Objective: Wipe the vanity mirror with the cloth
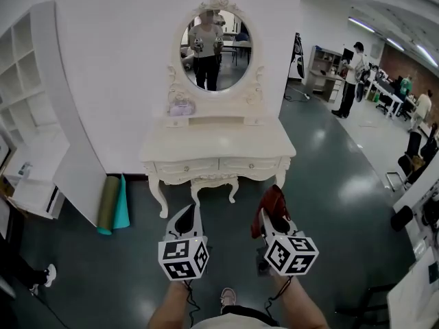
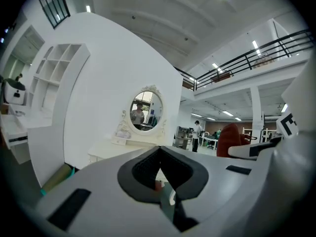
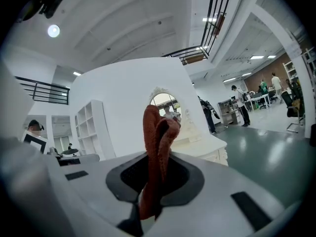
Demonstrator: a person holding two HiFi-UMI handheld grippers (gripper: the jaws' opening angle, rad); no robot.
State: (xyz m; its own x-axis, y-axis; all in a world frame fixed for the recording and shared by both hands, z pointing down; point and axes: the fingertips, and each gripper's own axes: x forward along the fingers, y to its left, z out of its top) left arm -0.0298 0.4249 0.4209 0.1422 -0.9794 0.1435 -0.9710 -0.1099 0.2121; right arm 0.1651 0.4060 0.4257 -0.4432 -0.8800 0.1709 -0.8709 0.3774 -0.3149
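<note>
Nearest the head camera, the person's two forearms reach forward, each carrying a gripper with a marker cube. The left gripper (image 1: 186, 213) and the right gripper (image 1: 271, 214) are held side by side above the dark floor (image 1: 329, 184), short of the white dressing table (image 1: 216, 149) and touching nothing on it.

The cloth (image 1: 273, 204), rust-red, stands up from the right gripper. The head view shows only a bunched mass there. The right gripper view confirms that the right gripper (image 3: 156, 168) has its jaws clamped on the lower part of the cloth (image 3: 158, 142), with a folded loop rising upright above the pads.

The left gripper view shows the left gripper (image 2: 159, 149) with its jaw tips meeting and nothing held between them. The same view catches the cloth (image 2: 228, 138) at its right side, beside the white body of the other gripper.

The vanity mirror (image 1: 216, 50) is oval, in an ornate cream frame, upright at the back of the dressing table against the white wall. In the head view it reflects the person standing with both grippers raised. In the left gripper view the vanity mirror (image 2: 146, 110) is unobstructed above the jaws. In the right gripper view the cloth loop overlaps the lower left of the vanity mirror (image 3: 167, 101).

Only the head view shows rolled mats (image 1: 113, 204), green and teal, leaning beside the table's left leg, and white shelving (image 1: 31, 115) further left. Only the gripper views show the ceiling and a mezzanine railing (image 2: 256, 51).
</note>
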